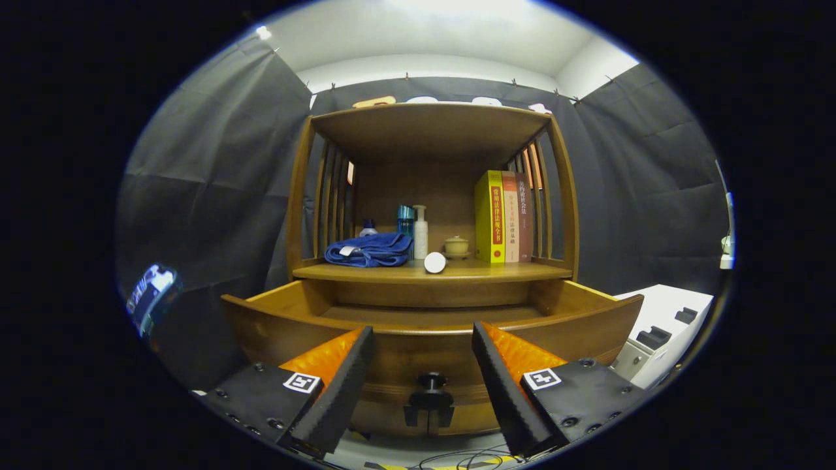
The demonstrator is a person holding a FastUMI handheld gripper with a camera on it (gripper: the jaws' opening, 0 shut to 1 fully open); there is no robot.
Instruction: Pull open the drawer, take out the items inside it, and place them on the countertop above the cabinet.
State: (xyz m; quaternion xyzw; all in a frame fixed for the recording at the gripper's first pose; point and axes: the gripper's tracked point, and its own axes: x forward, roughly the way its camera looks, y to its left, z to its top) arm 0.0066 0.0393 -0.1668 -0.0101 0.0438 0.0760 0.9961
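The wooden drawer (281, 326) stands pulled out toward me from the wooden cabinet (431, 130). Its dark knob (431, 380) shows on the front panel, between my fingers. The bare drawer floor (424, 314) is visible at the back; the front part is hidden behind the drawer's front panel. On the countertop (483, 271) above lie a folded blue towel (369, 250), a white cylinder (435, 262) on its side, a white pump bottle (420, 232) and a blue bottle (405, 220). My gripper (423, 375) is open, just before the drawer front, holding nothing.
Three upright books (504, 217) and a small lidded ceramic jar (456, 246) stand on the countertop's right half. A white box (659, 329) sits right of the drawer. Cables (457, 460) lie on the floor below. Black cloth walls surround the cabinet.
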